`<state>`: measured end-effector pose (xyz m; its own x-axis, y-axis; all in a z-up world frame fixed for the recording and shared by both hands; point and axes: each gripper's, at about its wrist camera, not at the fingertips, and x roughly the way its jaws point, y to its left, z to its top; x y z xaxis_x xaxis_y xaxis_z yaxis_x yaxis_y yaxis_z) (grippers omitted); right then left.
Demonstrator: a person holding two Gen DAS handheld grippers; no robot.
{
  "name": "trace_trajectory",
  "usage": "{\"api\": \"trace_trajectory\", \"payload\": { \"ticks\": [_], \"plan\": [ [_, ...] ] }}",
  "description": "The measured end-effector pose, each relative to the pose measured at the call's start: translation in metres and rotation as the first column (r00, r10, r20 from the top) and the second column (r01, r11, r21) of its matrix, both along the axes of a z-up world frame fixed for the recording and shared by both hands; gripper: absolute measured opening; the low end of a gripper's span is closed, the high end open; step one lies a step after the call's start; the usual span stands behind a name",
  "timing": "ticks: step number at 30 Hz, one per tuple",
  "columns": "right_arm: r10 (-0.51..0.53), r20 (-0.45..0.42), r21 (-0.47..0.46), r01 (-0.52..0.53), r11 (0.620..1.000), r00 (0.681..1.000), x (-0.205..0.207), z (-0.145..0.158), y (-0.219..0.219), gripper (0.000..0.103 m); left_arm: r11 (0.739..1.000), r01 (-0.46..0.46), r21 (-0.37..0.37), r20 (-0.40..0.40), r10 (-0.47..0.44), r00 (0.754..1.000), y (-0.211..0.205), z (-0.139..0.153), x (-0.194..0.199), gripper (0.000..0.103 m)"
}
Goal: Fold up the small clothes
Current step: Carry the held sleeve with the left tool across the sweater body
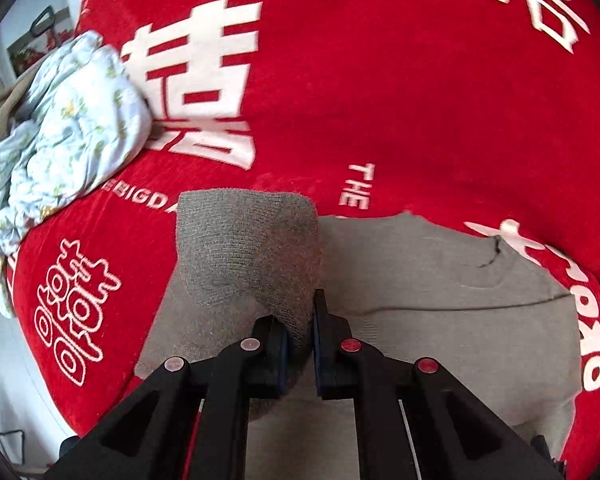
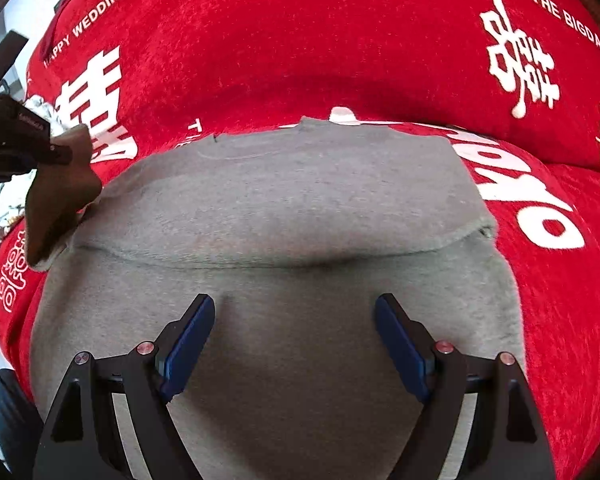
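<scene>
Mid-fold: left gripper (image 1: 300, 344) pinches the grey sweater's (image 2: 300, 208) sleeve (image 1: 248, 248), right gripper (image 2: 296, 340) wide open and empty, so next lay that sleeve across.

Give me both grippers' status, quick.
Left gripper: shut on the grey garment's lifted corner.
Right gripper: jaws open, holding nothing, above the garment.

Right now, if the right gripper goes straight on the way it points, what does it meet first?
Most likely the grey garment. The right gripper is open and empty, angled down over the cloth, nothing between. The height above it is unclear.
</scene>
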<state>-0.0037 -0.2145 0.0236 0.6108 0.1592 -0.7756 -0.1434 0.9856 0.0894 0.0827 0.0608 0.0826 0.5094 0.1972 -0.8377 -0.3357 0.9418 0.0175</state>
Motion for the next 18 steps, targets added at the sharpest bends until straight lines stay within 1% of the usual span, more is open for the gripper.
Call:
{"api": "trace_trajectory", "payload": {
  "ticks": [7, 12, 18],
  "plan": [
    [0.003, 0.008, 0.020, -0.003, 1.000, 1.000, -0.004, -0.001, -0.013, 0.085, 0.996, 0.079, 0.033, -0.001, -0.079, 0.997, -0.050, 0.007, 0.014, 0.010],
    [0.016, 0.023, 0.018, -0.017, 1.000, 1.000, -0.006, -0.003, -0.015, 0.085, 0.988, 0.148, 0.054, 0.001, -0.148, 0.989, -0.088, 0.014, 0.020, 0.010],
    [0.025, 0.035, 0.030, -0.026, 0.999, 0.999, -0.009, -0.003, -0.017, 0.085, 0.977, 0.203, 0.061, 0.001, -0.203, 0.979, -0.121, 0.021, 0.025, 0.010]
  ]
}}
